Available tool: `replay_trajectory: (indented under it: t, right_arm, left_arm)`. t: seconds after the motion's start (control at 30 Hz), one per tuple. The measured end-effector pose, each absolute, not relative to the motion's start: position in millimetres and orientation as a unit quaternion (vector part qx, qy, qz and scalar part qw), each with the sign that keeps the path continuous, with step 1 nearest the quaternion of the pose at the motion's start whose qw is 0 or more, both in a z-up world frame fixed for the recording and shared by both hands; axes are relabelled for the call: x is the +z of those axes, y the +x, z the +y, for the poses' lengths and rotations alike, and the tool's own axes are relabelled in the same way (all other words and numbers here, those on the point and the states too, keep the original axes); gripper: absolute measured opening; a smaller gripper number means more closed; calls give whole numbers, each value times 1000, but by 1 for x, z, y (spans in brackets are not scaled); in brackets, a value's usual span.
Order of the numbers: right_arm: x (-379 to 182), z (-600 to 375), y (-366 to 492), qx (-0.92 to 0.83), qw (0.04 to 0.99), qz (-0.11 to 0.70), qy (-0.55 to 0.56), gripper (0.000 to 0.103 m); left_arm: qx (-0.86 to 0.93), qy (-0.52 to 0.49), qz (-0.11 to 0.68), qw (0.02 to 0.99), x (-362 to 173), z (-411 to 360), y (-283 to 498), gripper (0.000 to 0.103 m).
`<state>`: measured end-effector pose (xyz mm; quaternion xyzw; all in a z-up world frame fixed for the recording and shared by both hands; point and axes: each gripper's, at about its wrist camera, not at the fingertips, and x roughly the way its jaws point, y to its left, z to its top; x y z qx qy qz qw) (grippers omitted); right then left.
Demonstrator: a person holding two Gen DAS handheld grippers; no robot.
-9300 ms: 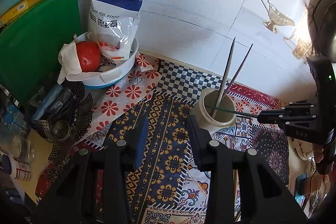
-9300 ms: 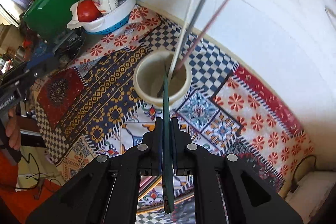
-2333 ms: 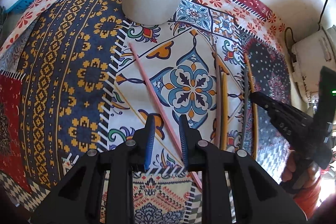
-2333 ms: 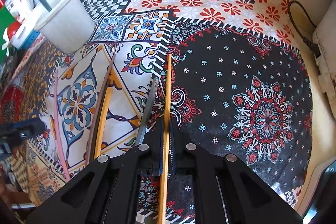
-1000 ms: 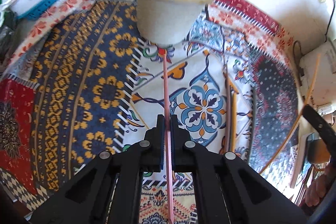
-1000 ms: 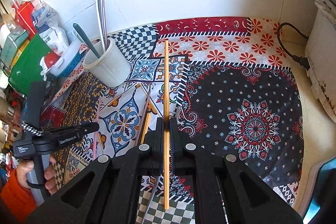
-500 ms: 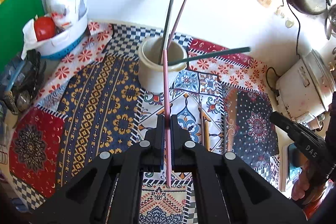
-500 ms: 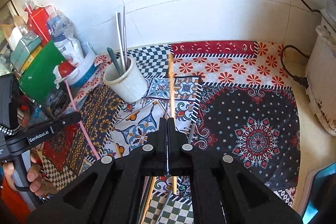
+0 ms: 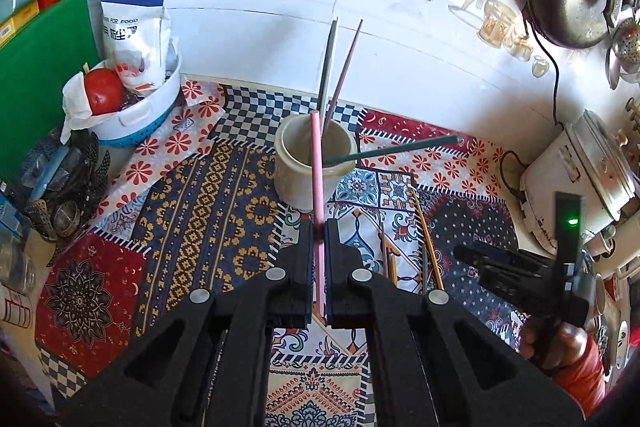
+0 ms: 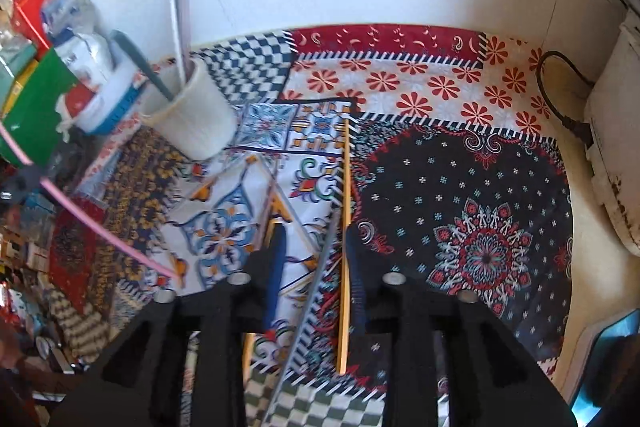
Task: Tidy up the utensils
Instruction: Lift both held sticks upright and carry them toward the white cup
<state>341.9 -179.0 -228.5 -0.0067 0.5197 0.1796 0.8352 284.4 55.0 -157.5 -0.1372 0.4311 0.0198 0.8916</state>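
One pink chopstick (image 9: 317, 163) clamped in left tongs (image 9: 319, 227); right tongs (image 10: 316, 247) wide, straddling orange chopstick (image 10: 345, 227).

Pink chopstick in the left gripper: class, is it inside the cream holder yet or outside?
Outside. The pink chopstick is clamped in the left gripper, its tip above the cream ceramic holder.

The pink chopstick (image 9: 318, 163) disappears between the left gripper's (image 9: 319, 227) closed fingers, so its lower end is hidden. In the right wrist view the white cup (image 10: 192, 115) and the chopsticks standing in it are smeared by motion blur. The yellow chopstick (image 10: 345, 235) on the cloth is partly covered by the right gripper's (image 10: 314, 239) spread fingers
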Motion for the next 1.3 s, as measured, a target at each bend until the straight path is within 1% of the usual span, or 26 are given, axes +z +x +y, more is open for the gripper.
replay_trajectory:
  t: [0.07, 0.2, 0.37, 0.43, 0.6, 0.67, 0.7, 0.8, 0.83, 1.1, 1.3]
  right_arm:
    - [-241, -176, 353, 165, 834, 526, -26, 30]
    - [-268, -179, 380, 156, 811, 564, -7, 30]
    - [-284, -172, 399, 142, 807, 572, -31, 29]
    - [-288, -168, 404, 144, 805, 575, -36, 26]
    - [-290, -153, 405, 150, 812, 559, -67, 24]
    - [-291, -147, 403, 145, 818, 549, -87, 20]
    - [-291, -145, 402, 140, 822, 544, -95, 16]
    - [-290, -146, 400, 137, 827, 537, -93, 7]
    - [-290, -145, 401, 137, 827, 537, -93, 6]
    - [-276, -159, 404, 138, 832, 534, -58, 5]
    - [-227, -180, 386, 149, 857, 492, -26, 5]
  left_arm:
    - [22, -143, 429, 891, -157, 59, 286, 2]
    - [30, -146, 426, 892, -156, 63, 289, 2]
    - [40, -145, 427, 892, -159, 68, 297, 2]
    - [41, -150, 428, 890, -160, 70, 300, 2]
    - [38, -153, 428, 890, -160, 71, 308, 2]
    - [38, -150, 427, 891, -159, 69, 310, 2]
    - [37, -150, 426, 891, -159, 68, 311, 2]
    - [32, -150, 426, 891, -158, 66, 313, 2]
    - [31, -149, 426, 892, -158, 65, 313, 2]
    - [26, -144, 423, 894, -153, 65, 310, 2]
    - [30, -146, 409, 900, -143, 68, 303, 2]
